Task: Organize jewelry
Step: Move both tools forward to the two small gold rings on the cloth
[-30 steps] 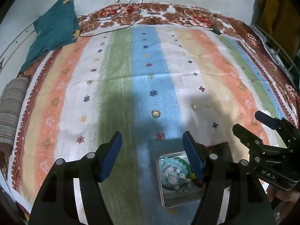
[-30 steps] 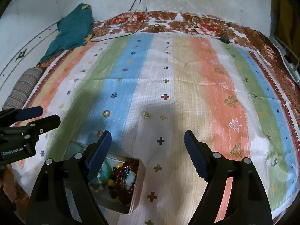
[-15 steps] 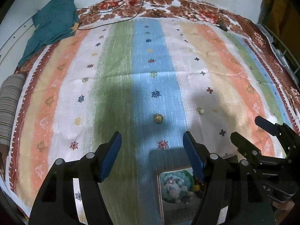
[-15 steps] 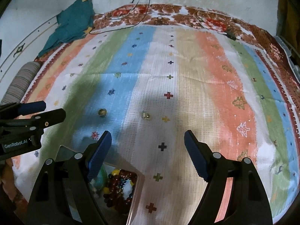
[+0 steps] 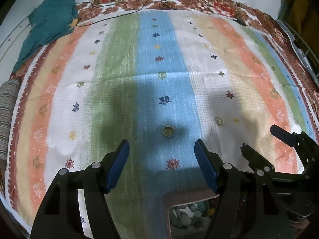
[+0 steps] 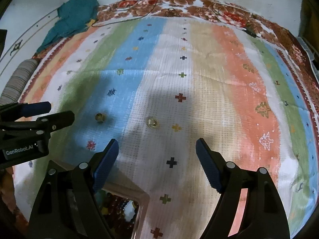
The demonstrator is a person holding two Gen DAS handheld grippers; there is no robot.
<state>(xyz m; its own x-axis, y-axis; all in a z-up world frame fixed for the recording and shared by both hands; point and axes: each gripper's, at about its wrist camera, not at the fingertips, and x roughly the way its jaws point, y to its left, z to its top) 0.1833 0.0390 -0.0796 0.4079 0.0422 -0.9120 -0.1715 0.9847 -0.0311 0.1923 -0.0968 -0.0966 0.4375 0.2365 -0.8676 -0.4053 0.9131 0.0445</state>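
Two small gold rings lie on the striped bedspread. One ring [image 5: 168,131] sits on the blue stripe just beyond my open left gripper [image 5: 161,163]; it shows again in the right wrist view as the left ring [image 6: 99,117]. The second ring [image 6: 152,122] lies on the white stripe ahead of my open right gripper [image 6: 157,159], and appears as the right ring [image 5: 220,121] in the left wrist view. A clear jewelry box [image 6: 139,201] holding beads and bangles sits at the near edge, also seen as the box [image 5: 189,213]. Both grippers hold nothing.
A teal cloth [image 5: 49,22] lies at the far left corner. Black cables [image 6: 151,6] trail across the floral border at the far edge. A striped rolled bolster [image 5: 8,107] lies along the left side. The bedspread [image 6: 209,75] covers the whole working surface.
Both grippers moved forward and lower over the bedspread. The rings now sit closer to the fingertips, and the jewelry box has slid toward the bottom of both views. The jaws kept their width.
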